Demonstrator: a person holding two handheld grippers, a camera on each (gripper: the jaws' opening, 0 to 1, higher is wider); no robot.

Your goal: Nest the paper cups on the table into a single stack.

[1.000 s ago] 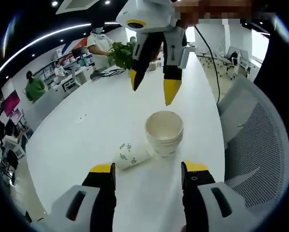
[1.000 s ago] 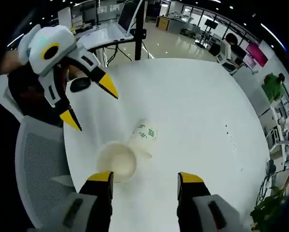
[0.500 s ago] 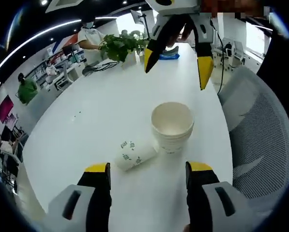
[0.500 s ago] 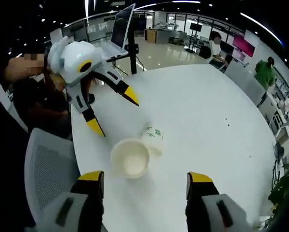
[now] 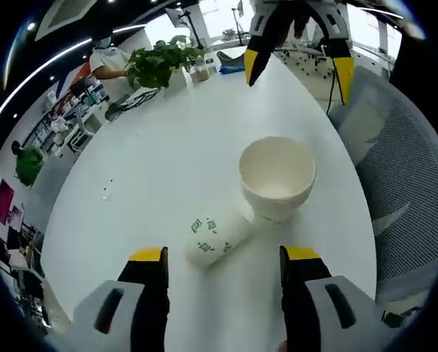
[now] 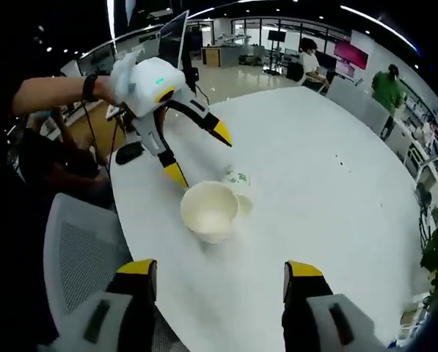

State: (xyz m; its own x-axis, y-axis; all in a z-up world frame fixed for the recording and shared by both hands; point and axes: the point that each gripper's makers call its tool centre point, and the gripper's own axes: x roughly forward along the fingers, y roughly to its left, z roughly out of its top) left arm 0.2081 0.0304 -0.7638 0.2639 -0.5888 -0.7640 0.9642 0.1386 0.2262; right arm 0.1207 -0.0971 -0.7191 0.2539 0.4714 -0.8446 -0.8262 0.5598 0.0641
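Since the earlier frames both grippers have shifted: in the left gripper view the right gripper (image 5: 298, 64) has gone up toward the top edge, farther from the cups, and in the right gripper view the left gripper (image 6: 199, 152) has come in closer, its tips now just above the upright stack (image 6: 210, 212). Cups themselves look unmoved relative to each other; the rest is camera motion.

Left gripper (image 5: 222, 258): jaws spread wide, nothing between them, hovering over the white table (image 5: 160, 147). Its lower yellow tip is near the stack rim in the right gripper view; cannot tell whether it touches.

Right gripper (image 6: 220, 268): jaws likewise apart and empty, held back from the cups, nearer the table edge.

Upright stack (image 5: 277, 176): white paper cups nested, mouth up, near the table edge on the mesh chair (image 5: 406, 183) side. Several rim lines show at its base; count unclear.

Loose cup (image 5: 217, 236): lying on its side, green print on the wall, just beside the stack's base and apparently touching it. It lies just beyond the left gripper's jaws, toward the left one. In the right gripper view the loose cup (image 6: 236, 178) is mostly behind the stack.

Potted plant (image 5: 158, 64) sits at the far side of the table.
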